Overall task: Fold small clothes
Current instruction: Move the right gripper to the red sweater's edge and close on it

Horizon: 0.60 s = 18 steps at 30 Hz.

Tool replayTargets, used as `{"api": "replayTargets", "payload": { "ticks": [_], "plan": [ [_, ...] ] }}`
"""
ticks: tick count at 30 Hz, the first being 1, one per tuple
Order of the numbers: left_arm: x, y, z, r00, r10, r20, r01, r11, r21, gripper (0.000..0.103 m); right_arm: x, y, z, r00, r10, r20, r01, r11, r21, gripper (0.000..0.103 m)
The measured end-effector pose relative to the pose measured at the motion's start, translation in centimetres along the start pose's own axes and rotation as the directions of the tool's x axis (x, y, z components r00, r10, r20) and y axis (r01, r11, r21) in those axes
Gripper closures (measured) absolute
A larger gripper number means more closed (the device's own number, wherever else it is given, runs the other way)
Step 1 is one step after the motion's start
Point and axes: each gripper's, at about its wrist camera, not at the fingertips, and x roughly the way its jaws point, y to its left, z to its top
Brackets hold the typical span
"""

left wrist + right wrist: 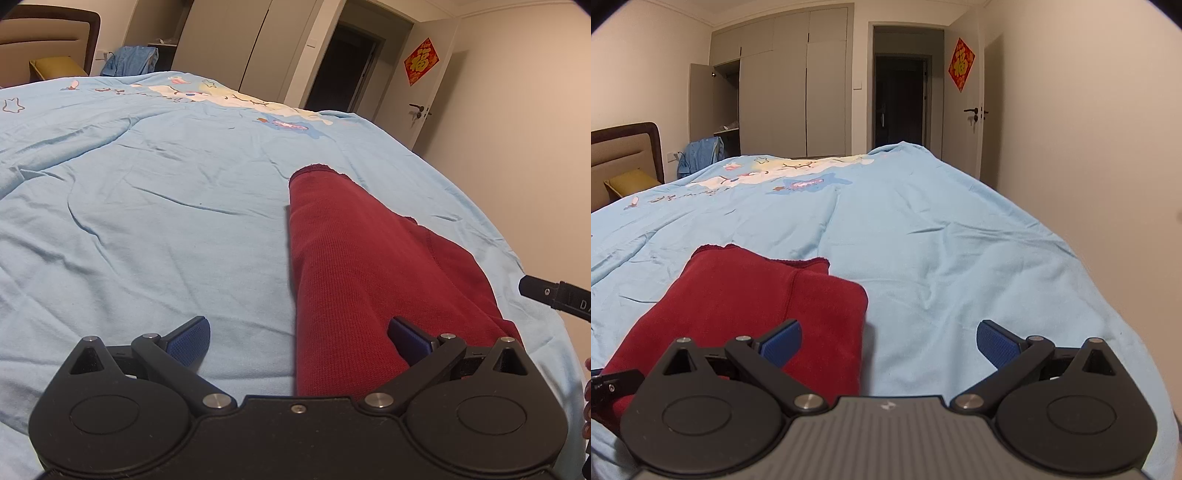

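1. Garment (369, 266): dark red knit, folded, lying flat on the light blue bedsheet (147, 221).
2. Left gripper (299, 338): jaws spread wide, holding nothing. Its left blue pad (190, 338) sits over bare sheet. Its right blue pad (408, 341) sits over the garment. The garment's long left edge runs forward from between the jaws.
3. In the left wrist view, a black part of the other gripper (554, 293) shows at the right edge, just beyond the garment.
4. Right gripper (889, 341): jaws spread wide, holding nothing. Its left blue pad (783, 341) sits over the garment (757, 295). Its right blue pad (997, 341) sits over bare sheet (942, 240). The garment's right edge runs forward from between the jaws; most of the cloth lies left of them.
5. Whether any pad touches the cloth cannot be told.
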Motion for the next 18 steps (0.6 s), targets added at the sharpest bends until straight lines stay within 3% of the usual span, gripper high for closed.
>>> {"api": "replayTargets", "payload": {
  "ticks": [9,14,18],
  "plan": [
    [0.0,0.0,0.0,1.0,-0.001,0.0,0.001,1.0,0.001,0.0,0.7,-0.1,0.4,1.0,0.015,0.007,-0.015,1.0,-0.005,0.0],
    [0.1,0.0,0.0,1.0,-0.001,0.001,0.001,1.0,-0.001,0.0,2.2,-0.9,-1.0,0.996,0.09,0.003,-0.09,0.995,0.042,0.0],
    [0.1,0.0,0.0,1.0,-0.002,-0.003,0.002,1.0,-0.003,0.0,4.0,-1.4,-1.9,0.988,0.151,-0.025,-0.148,0.985,0.092,0.019]
  ]
}}
